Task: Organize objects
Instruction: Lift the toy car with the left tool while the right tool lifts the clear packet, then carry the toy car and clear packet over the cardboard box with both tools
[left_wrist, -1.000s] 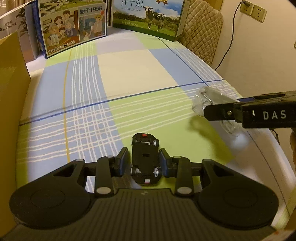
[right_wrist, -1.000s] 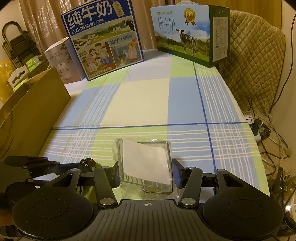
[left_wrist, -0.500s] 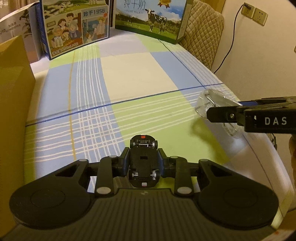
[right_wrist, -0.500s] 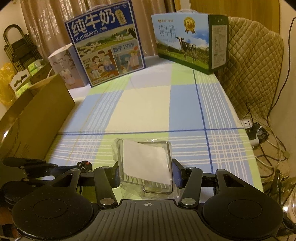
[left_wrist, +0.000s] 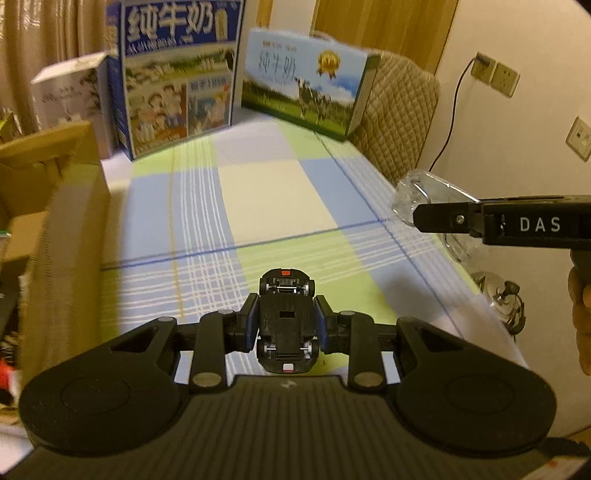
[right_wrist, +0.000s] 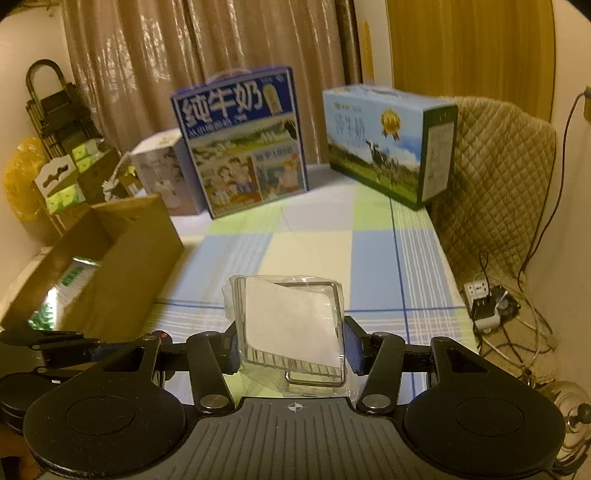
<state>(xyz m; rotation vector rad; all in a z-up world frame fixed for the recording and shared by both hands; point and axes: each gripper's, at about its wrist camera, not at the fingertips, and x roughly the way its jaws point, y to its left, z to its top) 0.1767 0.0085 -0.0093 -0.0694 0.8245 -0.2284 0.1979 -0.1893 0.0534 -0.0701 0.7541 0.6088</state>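
My left gripper (left_wrist: 286, 317) is shut on a small black toy car (left_wrist: 287, 321), held upside down with its wheels up, above the near part of the checked tablecloth (left_wrist: 266, 192). My right gripper (right_wrist: 291, 341) is shut on a clear plastic packet (right_wrist: 290, 325) holding a white card and a wire rack. In the left wrist view the right gripper's finger (left_wrist: 454, 218) and the packet (left_wrist: 421, 192) show at the right, over the table's right edge. The left gripper also shows at the lower left of the right wrist view (right_wrist: 66, 350).
An open cardboard box (right_wrist: 110, 258) stands at the table's left side with packets inside. A blue milk carton (right_wrist: 240, 140), a green and blue milk carton (right_wrist: 388, 144) and a white box (right_wrist: 159, 170) stand at the far end. A quilted chair (right_wrist: 495, 177) is at the right.
Both grippers have risen and tilted up, so the far cartons and the curtain now show. The car and the packet stay gripped.
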